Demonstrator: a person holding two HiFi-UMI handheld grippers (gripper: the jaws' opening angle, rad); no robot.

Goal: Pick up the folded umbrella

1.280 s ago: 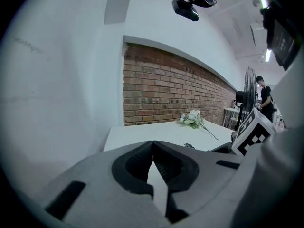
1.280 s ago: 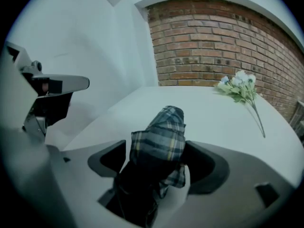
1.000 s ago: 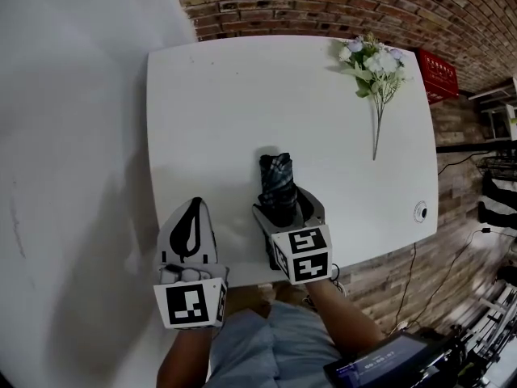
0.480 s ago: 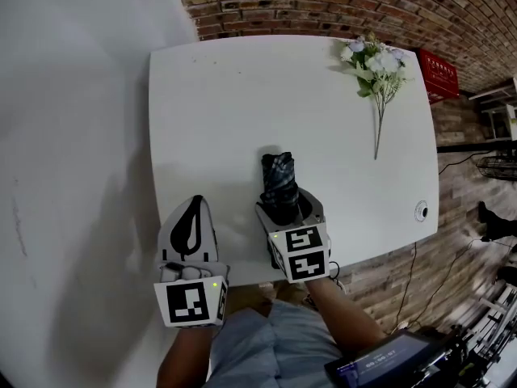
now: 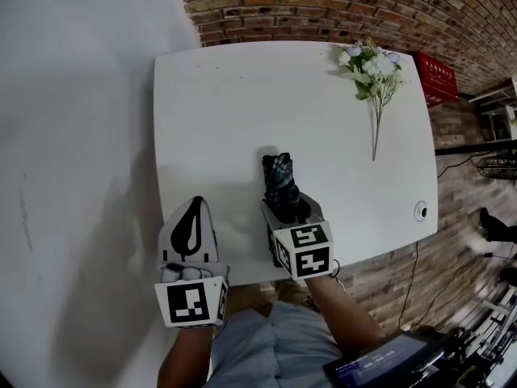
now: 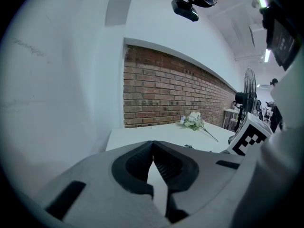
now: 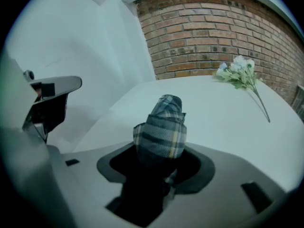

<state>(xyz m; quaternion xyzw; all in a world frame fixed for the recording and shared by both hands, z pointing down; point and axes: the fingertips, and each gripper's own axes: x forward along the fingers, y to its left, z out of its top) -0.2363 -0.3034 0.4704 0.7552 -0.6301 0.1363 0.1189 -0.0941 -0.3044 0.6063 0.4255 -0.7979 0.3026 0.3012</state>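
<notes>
Closing since a second ago, our right gripper (image 5: 285,209) now clamps the folded umbrella (image 5: 279,176) by its near end. Our left gripper (image 5: 193,204) sits alongside, jaws together.

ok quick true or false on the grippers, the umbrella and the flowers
1. The right gripper is empty. False: the folded umbrella sits between its jaws, which have just been closing and now press on it.
2. The left gripper has its jaws together with nothing between them. True.
3. The flowers lie against the umbrella. False: they lie near the table's far right corner, well apart from it.
4. The table is white and a brick wall runs behind its far edge. True.
</notes>
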